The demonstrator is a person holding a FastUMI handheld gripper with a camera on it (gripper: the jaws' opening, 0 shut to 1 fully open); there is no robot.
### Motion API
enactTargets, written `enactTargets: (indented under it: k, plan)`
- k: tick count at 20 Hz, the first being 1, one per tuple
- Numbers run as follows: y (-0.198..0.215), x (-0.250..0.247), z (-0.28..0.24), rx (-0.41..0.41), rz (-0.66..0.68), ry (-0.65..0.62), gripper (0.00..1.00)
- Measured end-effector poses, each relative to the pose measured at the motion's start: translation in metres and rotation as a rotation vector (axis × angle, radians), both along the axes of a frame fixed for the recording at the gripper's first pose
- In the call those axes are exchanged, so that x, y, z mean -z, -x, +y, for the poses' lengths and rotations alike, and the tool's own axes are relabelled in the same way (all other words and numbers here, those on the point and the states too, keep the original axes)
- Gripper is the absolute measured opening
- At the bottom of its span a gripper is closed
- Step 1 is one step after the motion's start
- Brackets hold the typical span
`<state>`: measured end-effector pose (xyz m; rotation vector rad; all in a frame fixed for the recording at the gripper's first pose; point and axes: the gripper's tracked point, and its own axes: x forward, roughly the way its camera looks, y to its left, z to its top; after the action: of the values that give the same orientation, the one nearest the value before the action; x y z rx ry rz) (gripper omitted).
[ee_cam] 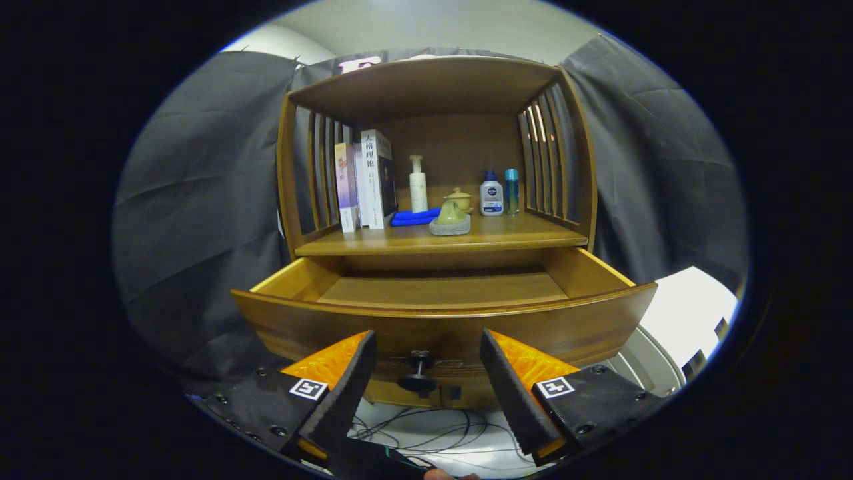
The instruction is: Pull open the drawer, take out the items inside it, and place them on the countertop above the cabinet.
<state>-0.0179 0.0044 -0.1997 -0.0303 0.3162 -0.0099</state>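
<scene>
The wooden drawer [440, 323] stands pulled out toward me, and the part of its floor I can see holds nothing. Its dark round knob [418, 373] sits on the drawer front, between my fingers but a little beyond them. My gripper [426, 353] is open, fingers spread wide to either side of the knob and touching nothing. On the countertop [506, 235] above the drawer lie a blue cloth [414, 217] and a small yellow-green teapot on a grey stone base [452, 217].
Also on the countertop: upright books [365, 180] at the left, a white pump bottle [418, 185] at the back, a white-and-blue bottle [491, 194] and a slim blue bottle [511, 192] at the right. Slatted side walls enclose the shelf. Cables [426, 433] lie on the floor below.
</scene>
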Motion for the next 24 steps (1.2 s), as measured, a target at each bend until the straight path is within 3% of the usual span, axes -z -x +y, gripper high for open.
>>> enactTargets:
  k: [16,24]
  plan:
    - [-0.023,0.027,-0.012,0.078,-0.007,0.122,0.98]
    - [-0.049,0.027,-0.018,0.058,-0.039,0.161,0.99]
